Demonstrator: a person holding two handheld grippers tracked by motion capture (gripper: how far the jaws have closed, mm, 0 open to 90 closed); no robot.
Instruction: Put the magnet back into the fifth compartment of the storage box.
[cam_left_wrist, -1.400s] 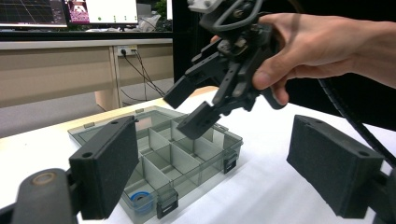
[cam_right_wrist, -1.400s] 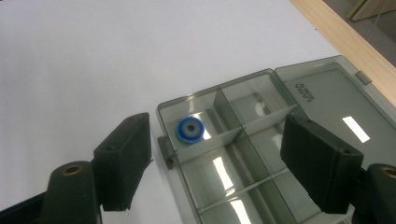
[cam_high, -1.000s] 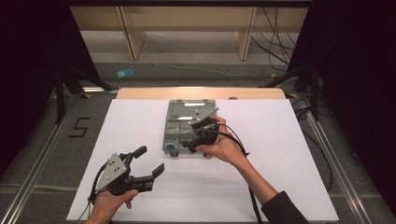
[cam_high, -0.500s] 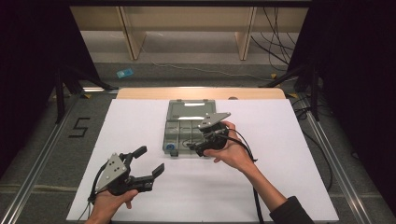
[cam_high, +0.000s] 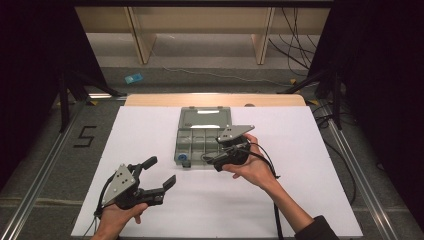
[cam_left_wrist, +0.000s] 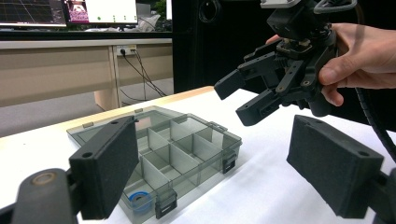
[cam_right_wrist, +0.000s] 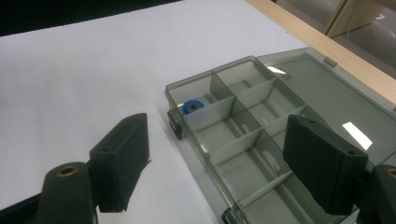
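Organizer box (cam_high: 202, 135): centre of the high view, lid folded open toward the top, long axis running up-down the frame.
Blue ring (cam_right_wrist: 192, 105): in the box's near-left corner compartment.
Right gripper (cam_high: 212, 159): the nearer one, at the box's lower right edge, pointing left across the front latches; jaws wide apart, empty.
Left gripper (cam_high: 159, 174): lower left, well apart from the box, jaws spread, holding nothing.

grey floor (cam_high: 45, 150), wooden shelving (cam_high: 200, 30) behind, dark curtains (cam_high: 380, 75) at both sides.

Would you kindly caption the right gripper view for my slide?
Open right tongs poised over an open compartment box holding a blue ring.
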